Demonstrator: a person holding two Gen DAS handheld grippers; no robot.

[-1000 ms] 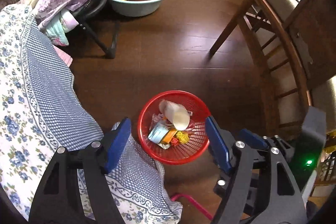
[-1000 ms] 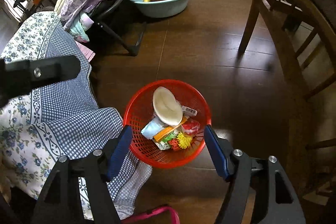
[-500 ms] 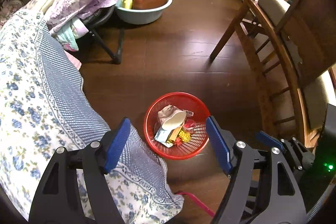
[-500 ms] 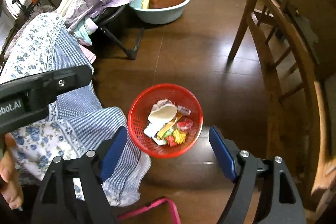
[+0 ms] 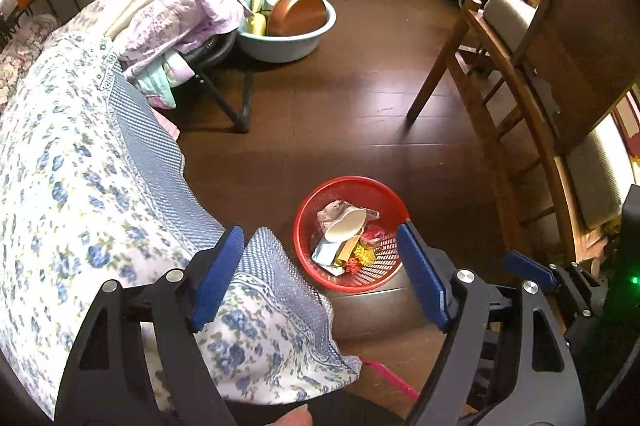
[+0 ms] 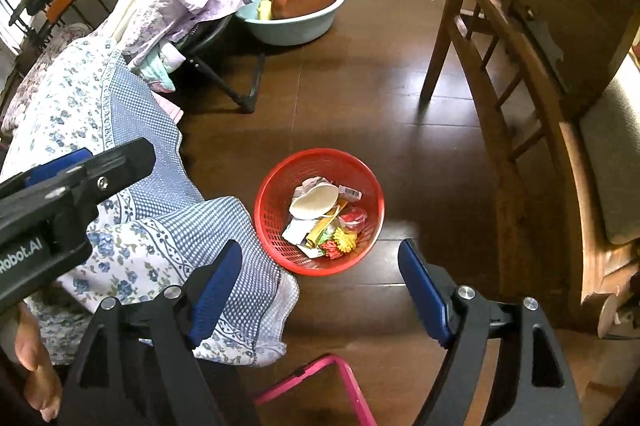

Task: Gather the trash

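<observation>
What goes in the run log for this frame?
left gripper: open, empty | right gripper: open, empty | red basket: on floor, holds trash

Bare floor (image 6: 400,130) between bedspread (image 6: 160,226) and wooden chair (image 6: 520,98).

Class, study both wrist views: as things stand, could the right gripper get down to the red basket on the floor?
Probably yes. The right gripper is open and empty, and the red basket sits on bare floor ahead of it with nothing over it. The floral bedsheet hangs beside the basket's left rim, so approach from the right.
</observation>
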